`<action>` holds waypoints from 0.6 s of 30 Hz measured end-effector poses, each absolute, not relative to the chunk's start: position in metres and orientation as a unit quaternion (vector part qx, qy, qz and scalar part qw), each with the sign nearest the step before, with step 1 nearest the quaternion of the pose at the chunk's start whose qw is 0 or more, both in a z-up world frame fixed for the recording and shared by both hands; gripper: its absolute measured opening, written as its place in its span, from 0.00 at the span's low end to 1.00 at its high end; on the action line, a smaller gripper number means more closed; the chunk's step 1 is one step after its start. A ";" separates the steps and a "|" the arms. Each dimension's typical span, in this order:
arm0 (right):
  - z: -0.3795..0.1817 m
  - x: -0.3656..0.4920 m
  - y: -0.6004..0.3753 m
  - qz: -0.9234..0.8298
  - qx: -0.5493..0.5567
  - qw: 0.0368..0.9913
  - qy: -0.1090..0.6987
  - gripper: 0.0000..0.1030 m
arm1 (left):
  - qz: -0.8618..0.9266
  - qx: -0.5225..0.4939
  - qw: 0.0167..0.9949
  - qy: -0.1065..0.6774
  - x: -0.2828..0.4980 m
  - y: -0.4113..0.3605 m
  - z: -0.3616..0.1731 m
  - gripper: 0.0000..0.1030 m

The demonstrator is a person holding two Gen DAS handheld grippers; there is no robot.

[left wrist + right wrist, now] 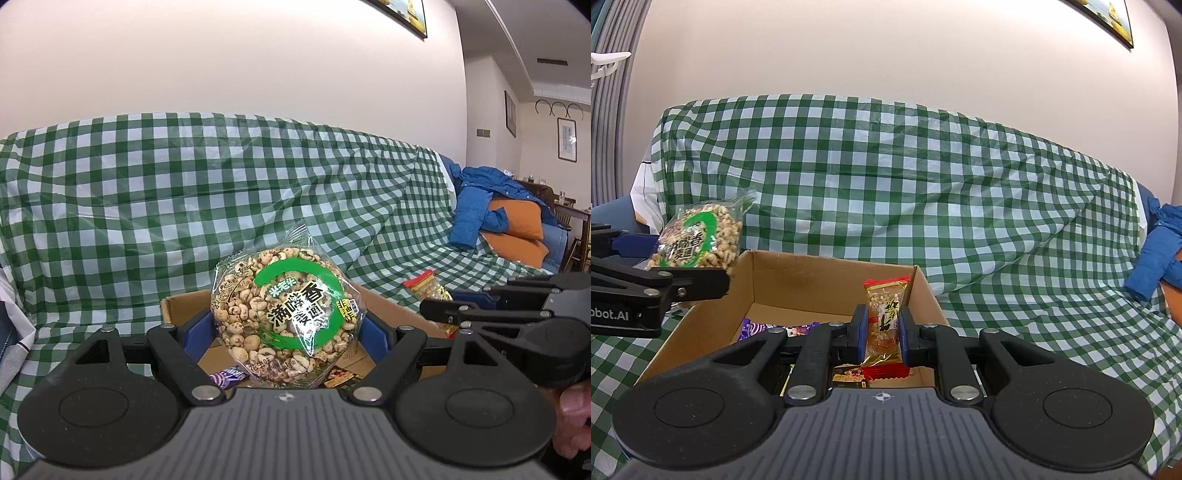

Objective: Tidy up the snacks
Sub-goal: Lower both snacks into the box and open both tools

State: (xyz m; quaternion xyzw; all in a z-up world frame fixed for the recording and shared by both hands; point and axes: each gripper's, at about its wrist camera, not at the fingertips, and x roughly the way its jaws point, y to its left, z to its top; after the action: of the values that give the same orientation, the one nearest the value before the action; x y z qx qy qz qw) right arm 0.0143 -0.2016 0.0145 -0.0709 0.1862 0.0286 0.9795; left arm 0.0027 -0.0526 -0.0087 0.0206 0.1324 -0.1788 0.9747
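A: Left gripper: fingers clamped on the round puffed-grain pack, blue pads pressing both sides. Pack is upright, label toward the camera, held above the near-left edge of the box.

B: Right gripper: fingers pinched on the red bar, held on end over the right half of the box. Probably gripped by its narrow sides so it drops in flat.

A: Box sits on the checked cloth over the sofa. Inside: a purple pack on the left, a dark pack near the front.

B: Judgement: both items are staged for release. Floor space on the far side looks free, so neither should land on the purple pack.

A: The round pack is bulky; lower it before letting go.
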 end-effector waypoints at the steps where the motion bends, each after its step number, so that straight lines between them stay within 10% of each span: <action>1: 0.014 0.014 -0.202 0.029 -0.071 0.979 0.187 0.17 | -0.179 0.019 0.975 0.132 0.004 -0.054 -0.008 0.83; 10: 0.007 0.021 -0.203 0.033 -0.072 0.973 0.216 0.20 | -0.212 0.008 0.966 0.150 0.014 -0.064 -0.008 0.94; 12: 0.001 0.026 -0.200 0.022 -0.083 0.968 0.236 0.54 | -0.207 0.022 0.967 0.147 0.013 -0.069 -0.009 0.99; 14: 0.001 0.027 -0.201 0.010 -0.084 0.968 0.234 0.69 | -0.205 0.030 0.968 0.143 0.011 -0.071 -0.010 0.99; 18: 0.000 0.030 -0.207 0.006 -0.063 0.967 0.246 0.76 | -0.205 0.033 0.968 0.143 0.010 -0.069 -0.011 0.99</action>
State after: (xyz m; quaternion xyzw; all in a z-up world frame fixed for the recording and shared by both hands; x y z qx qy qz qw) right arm 0.0299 -0.2072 0.0001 -0.0634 0.2456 0.0060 0.9673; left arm 0.0099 -0.0692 -0.0107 0.0326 0.1430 -0.2052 0.9677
